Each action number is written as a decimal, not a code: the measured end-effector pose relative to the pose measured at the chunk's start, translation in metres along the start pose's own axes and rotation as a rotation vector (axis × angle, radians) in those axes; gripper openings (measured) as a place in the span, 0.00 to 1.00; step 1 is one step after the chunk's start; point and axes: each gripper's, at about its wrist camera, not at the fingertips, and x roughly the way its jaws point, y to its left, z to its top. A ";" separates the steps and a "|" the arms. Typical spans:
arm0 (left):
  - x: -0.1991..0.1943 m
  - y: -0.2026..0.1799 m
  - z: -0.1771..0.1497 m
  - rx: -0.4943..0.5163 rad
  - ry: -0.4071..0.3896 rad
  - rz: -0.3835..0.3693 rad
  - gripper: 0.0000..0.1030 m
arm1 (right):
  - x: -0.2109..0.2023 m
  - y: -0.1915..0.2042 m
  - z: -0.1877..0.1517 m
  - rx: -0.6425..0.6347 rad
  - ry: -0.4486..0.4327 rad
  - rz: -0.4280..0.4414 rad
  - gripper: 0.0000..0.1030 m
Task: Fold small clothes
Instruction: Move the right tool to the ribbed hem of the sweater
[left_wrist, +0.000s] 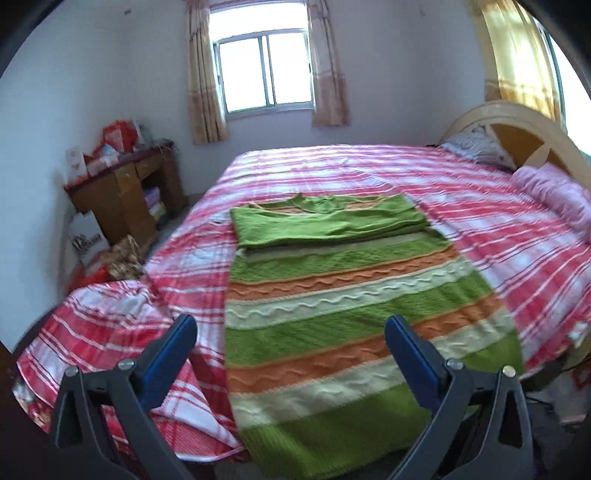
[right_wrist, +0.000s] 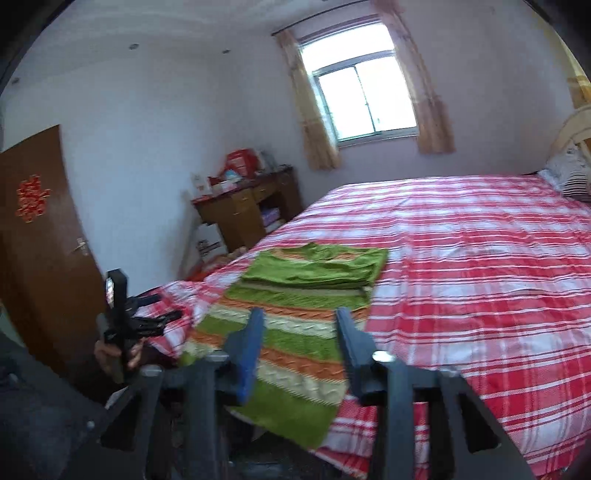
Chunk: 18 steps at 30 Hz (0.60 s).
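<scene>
A green knit sweater (left_wrist: 332, 295) with orange and cream wavy stripes lies flat on the bed, its hem hanging over the near edge. Its sleeves and top are folded onto the body near the collar (left_wrist: 325, 221). My left gripper (left_wrist: 291, 332) is open and empty, held above the sweater's lower half. In the right wrist view the sweater (right_wrist: 295, 328) lies at the bed's near left corner. My right gripper (right_wrist: 300, 325) is open and empty above the hem end. The left gripper (right_wrist: 147, 317) shows at the left, held in a hand beside the bed corner.
The bed (left_wrist: 461, 206) has a red and white plaid sheet (right_wrist: 480, 280). A pink rolled blanket (left_wrist: 554, 192) and a pillow (left_wrist: 480, 146) lie by the wooden headboard (left_wrist: 524, 125). A cluttered wooden desk (right_wrist: 251, 206) stands by the wall. A brown door (right_wrist: 40, 251) is at left.
</scene>
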 end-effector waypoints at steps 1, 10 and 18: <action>-0.004 0.003 0.005 -0.022 -0.003 0.000 1.00 | 0.005 0.002 -0.006 0.003 0.017 -0.003 0.69; -0.017 0.031 0.015 -0.105 -0.045 0.119 1.00 | 0.127 -0.012 -0.101 0.074 0.351 -0.072 0.64; 0.045 0.008 -0.013 0.041 0.121 0.369 1.00 | 0.177 -0.037 -0.157 0.191 0.478 -0.134 0.46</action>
